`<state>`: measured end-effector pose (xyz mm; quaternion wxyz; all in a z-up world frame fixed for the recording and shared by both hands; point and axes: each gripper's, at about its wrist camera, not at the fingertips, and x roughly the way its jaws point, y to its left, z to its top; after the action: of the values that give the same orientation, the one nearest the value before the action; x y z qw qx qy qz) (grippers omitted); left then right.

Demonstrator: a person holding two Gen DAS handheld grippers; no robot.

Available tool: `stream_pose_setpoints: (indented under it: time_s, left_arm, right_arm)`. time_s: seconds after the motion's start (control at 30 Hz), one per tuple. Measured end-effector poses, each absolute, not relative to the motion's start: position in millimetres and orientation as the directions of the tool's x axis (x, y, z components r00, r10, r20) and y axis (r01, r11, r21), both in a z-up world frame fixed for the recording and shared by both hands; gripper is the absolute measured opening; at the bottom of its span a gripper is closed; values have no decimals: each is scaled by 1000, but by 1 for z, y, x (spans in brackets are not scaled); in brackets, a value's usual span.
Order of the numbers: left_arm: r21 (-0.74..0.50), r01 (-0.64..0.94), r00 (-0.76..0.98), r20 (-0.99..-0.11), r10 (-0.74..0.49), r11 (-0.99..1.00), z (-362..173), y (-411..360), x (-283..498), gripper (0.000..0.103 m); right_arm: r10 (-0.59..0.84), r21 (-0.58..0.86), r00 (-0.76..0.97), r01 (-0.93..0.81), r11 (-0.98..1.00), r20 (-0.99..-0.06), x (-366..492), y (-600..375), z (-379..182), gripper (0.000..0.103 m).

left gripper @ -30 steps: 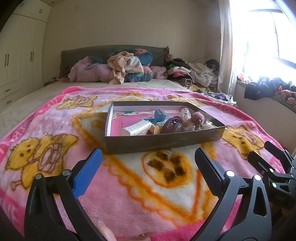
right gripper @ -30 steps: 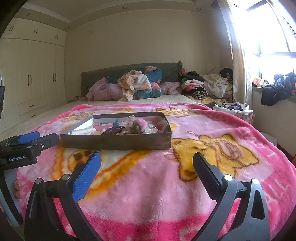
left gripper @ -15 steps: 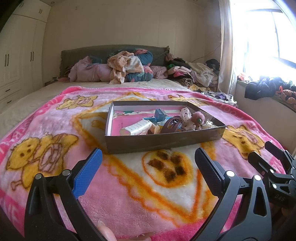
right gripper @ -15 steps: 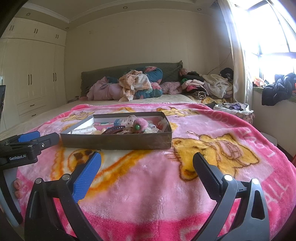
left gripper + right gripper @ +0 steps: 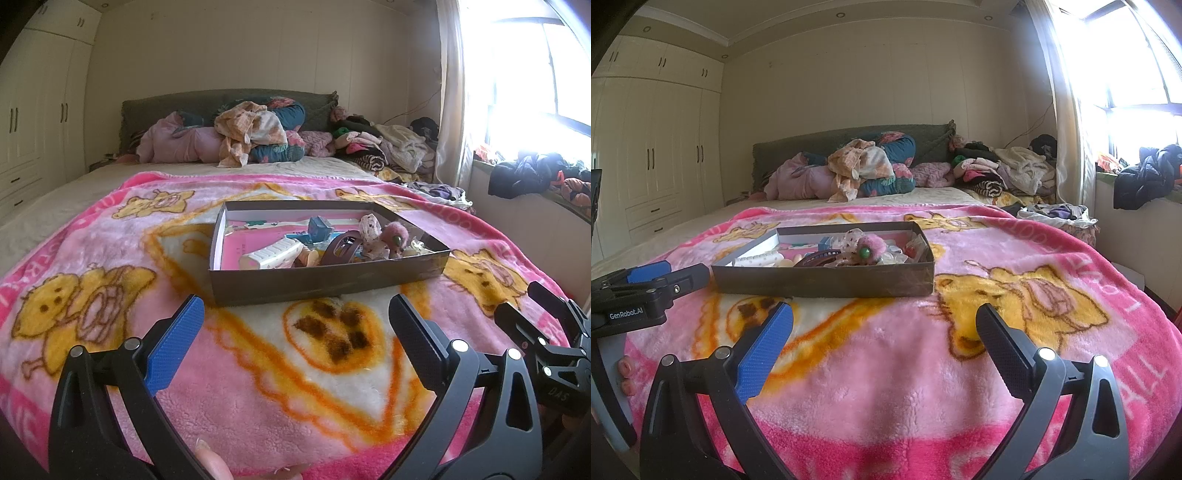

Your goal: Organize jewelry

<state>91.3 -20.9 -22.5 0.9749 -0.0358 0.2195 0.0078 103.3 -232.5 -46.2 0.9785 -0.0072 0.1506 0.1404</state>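
A shallow dark box [image 5: 328,284] sits on the pink cartoon blanket [image 5: 110,258] spread over the bed, and everything else arranges itself around it. Inside the box lies a jumble of hair things: a white comb-like clip [image 5: 273,254] toward its near left, a brown claw clip [image 5: 341,251] in the middle, a fuzzy pink bobble [image 5: 395,236] to the right, a blue piece [image 5: 319,227] behind them. On the near side of the box, the left gripper [image 5: 295,332] hovers above the blanket, its tongs spread wide with nothing between them. The right gripper [image 5: 884,330] hangs near the box's right front corner, likewise spread and empty. Beyond the box, heaped clothes [image 5: 255,133] rest against the headboard.
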Motion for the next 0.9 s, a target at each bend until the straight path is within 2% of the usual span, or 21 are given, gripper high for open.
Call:
stream_pose_setpoints:
  time_s: [0.9]
  left_arm:
    - [-67,-27,902,-431,-5,997,-23,-23,91,91]
  right_arm:
    - [272,29,916,-276,961,-295,103,-233,-46,97]
